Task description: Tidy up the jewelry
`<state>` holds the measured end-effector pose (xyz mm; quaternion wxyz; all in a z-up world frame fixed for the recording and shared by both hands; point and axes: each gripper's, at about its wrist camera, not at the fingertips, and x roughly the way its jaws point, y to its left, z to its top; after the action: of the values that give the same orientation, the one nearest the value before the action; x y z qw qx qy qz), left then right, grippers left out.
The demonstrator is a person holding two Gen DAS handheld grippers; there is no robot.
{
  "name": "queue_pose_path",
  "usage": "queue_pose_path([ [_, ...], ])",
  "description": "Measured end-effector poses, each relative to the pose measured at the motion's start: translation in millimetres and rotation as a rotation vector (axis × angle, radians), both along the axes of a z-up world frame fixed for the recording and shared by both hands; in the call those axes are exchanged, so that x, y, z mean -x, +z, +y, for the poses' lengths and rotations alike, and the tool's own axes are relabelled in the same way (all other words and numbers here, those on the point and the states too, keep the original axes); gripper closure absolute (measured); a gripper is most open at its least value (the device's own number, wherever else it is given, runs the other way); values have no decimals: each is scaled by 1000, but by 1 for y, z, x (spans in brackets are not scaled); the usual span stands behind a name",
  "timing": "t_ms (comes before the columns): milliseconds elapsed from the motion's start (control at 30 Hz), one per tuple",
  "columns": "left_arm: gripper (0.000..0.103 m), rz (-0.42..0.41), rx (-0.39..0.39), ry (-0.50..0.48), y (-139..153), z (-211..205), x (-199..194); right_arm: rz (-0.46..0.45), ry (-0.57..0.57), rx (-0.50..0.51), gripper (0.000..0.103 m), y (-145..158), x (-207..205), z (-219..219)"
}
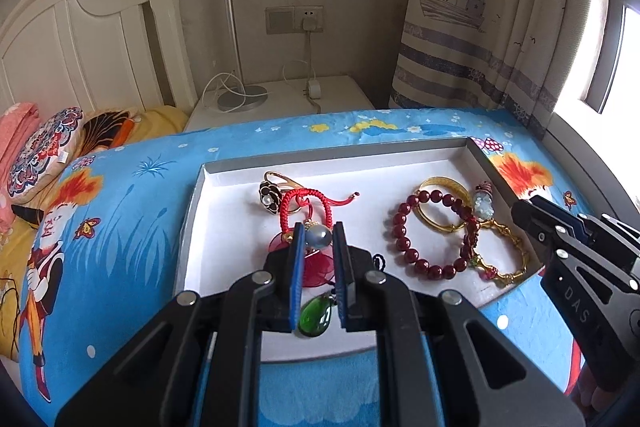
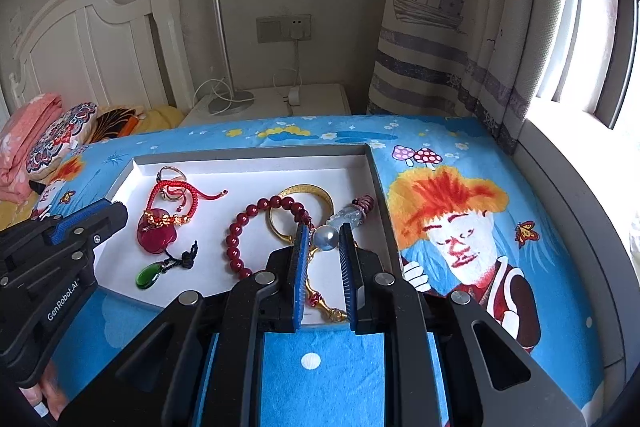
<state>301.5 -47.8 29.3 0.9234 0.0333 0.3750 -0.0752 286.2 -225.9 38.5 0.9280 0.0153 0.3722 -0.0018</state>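
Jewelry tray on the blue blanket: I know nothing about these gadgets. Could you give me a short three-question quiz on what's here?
1. Which piece lies nearest the right wall of the tray?
A. red cord bracelet
B. black flower ring
C. pale glass charm

2. True or false: the dark red bead bracelet crosses over the gold bangle.

3. Fill in: the left gripper and the right gripper are each shut on a grey ____.

Key
1. C
2. True
3. pearl (left one, right one)
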Motion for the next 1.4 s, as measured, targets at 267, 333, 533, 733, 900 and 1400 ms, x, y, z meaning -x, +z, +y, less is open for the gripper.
queue_pose_path([
  [267, 84, 27, 11, 9, -13, 0, -9, 4, -15, 10, 85, -7, -8, -4],
  [333, 74, 29, 13, 4, -13, 0, -8, 7, -16, 11, 85, -8, -9, -5],
  [533, 51, 23, 24, 10, -8, 4, 1, 13, -23, 13, 80, -9, -6, -5],
  [733, 35, 32, 36, 24, -3, 12, 15, 2, -35, 4, 55, -5, 4, -9],
  [900, 24, 39, 51, 22, 4, 17, 29, 2, -40, -3, 48, -1, 13, -12],
  [1400, 5, 53, 100, 5, 18, 21, 51, -13, -51, -6, 39, 12, 39, -22],
])
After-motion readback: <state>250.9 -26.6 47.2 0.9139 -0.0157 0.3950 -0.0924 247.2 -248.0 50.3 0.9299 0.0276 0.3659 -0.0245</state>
